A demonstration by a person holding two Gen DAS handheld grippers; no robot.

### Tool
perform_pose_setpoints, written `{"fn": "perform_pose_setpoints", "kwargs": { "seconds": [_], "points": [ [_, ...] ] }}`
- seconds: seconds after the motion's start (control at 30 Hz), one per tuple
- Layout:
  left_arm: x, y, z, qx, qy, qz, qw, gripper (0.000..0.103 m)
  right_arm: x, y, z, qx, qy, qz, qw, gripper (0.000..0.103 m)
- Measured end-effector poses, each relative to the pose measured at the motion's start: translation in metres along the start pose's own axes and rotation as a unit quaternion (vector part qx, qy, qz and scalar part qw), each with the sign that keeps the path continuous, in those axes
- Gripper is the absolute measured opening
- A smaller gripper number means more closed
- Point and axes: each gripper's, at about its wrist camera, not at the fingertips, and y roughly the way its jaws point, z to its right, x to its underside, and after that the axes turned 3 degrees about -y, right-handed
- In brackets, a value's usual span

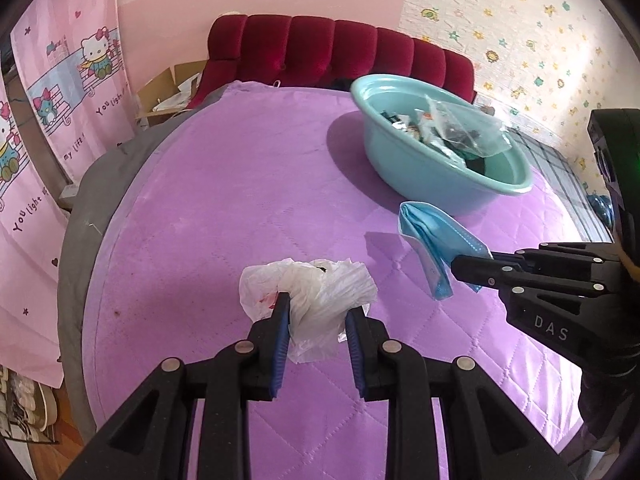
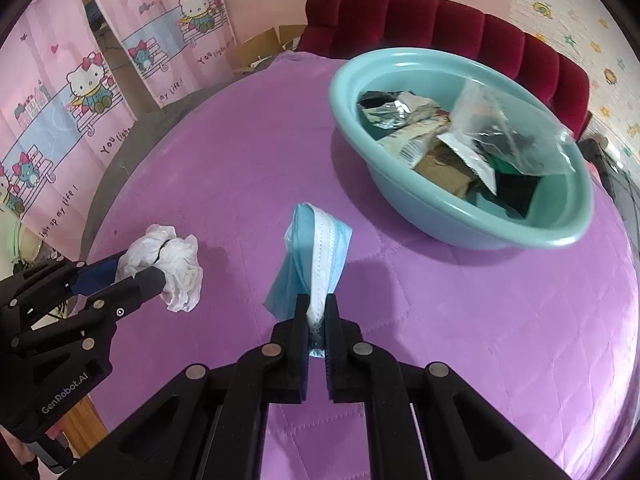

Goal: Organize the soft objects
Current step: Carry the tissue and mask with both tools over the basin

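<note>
Soft stuff first: the crumpled white plastic bag (image 1: 308, 300) is pinched in the left gripper (image 1: 318, 308), jaws pressed into it with the bag bulging out past the tips. The blue face mask (image 2: 316, 256) is clamped in the right gripper (image 2: 318, 312), jaws nearly together on the folded edge, the rest sticking up past the tips. Both look lifted clear of the bed cover, shadows underneath.

My guess is both go into the teal basin (image 2: 560, 236), which sits at about 1 o'clock from the mask in the right wrist view, near but not touching. It already holds snack wrappers (image 2: 408, 128) and a clear zip bag (image 2: 516, 132) leaning over the far rim. I'd carry each piece well over the rim before letting go, since the mask and the bag are so light they can drift or cling to a pad. Aim for the open patch on the near side of the pile, and take one hand at a time so they don't crowd each other.

Surface is a quilted purple bed cover (image 1: 240, 200), grey blanket (image 1: 80, 208) at 9 o'clock. Dark red tufted headboard (image 1: 332, 48) at 12, pink cartoon-cat curtains (image 1: 60, 100) at 10, animal-print wall (image 1: 520, 40) at 2.
</note>
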Motion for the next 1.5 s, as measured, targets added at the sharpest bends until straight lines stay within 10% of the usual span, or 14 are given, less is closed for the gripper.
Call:
{"fn": "perform_pose_setpoints", "kwargs": {
  "seconds": [0.73, 1.5],
  "points": [
    [0.004, -0.037, 0.057, 0.043, 0.060, 0.016, 0.9972, 0.029, 0.034, -0.068, 0.022, 0.016, 0.040, 0.018, 0.999, 0.005],
    [-0.056, -0.050, 0.099, 0.088, 0.103, 0.054, 0.9893, 0.029, -0.011, -0.107, 0.076, 0.051, 0.071, 0.057, 0.995, 0.005]
  ]
}}
